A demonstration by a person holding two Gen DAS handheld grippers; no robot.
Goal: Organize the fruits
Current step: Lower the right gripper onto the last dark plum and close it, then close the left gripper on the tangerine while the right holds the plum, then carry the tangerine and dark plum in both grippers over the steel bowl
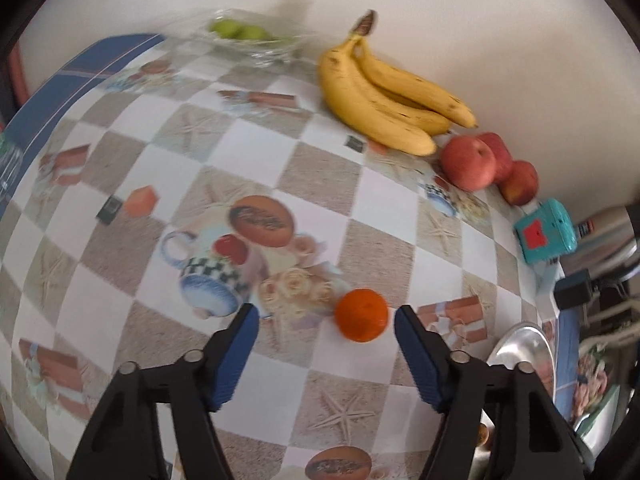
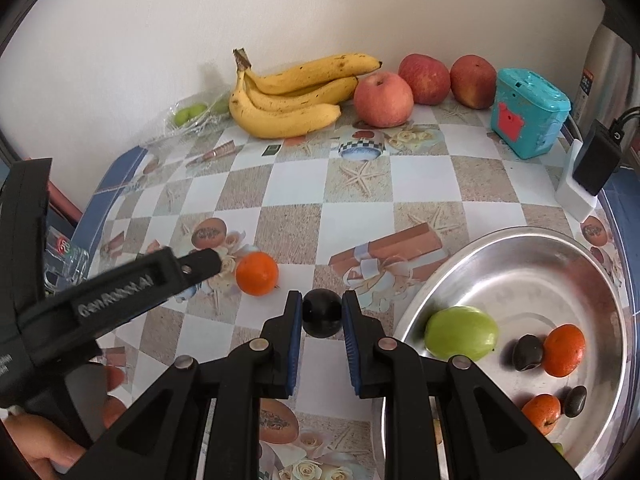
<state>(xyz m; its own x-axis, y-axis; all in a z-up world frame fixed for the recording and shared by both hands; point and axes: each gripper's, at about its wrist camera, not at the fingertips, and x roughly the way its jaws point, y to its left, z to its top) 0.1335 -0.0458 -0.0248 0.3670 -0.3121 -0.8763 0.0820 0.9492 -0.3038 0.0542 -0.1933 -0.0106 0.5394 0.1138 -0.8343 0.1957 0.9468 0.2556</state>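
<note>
Our right gripper [image 2: 321,316] is clamped on a small dark round fruit [image 2: 322,318], which sits between the blue pads just left of the wide shiny steel bowl [image 2: 532,264]; we judge it is headed there, since the bowl already holds a green fruit [image 2: 461,333], two orange tangerines and two small dark fruits, so small loose fruit seems to be gathered in it. Our left gripper [image 1: 326,322] has its jaws apart, pressing on nothing: the round orange tangerine [image 1: 361,315] rests on the checkered printed tablecloth [image 1: 240,152] between them, nearer the right-hand pad, apparently lined up as the next pick. The bunch of yellow bananas [image 2: 292,96] and three red apples [image 2: 383,99] lie along the white wall, well apart from the bowl, probably too big for it.
</note>
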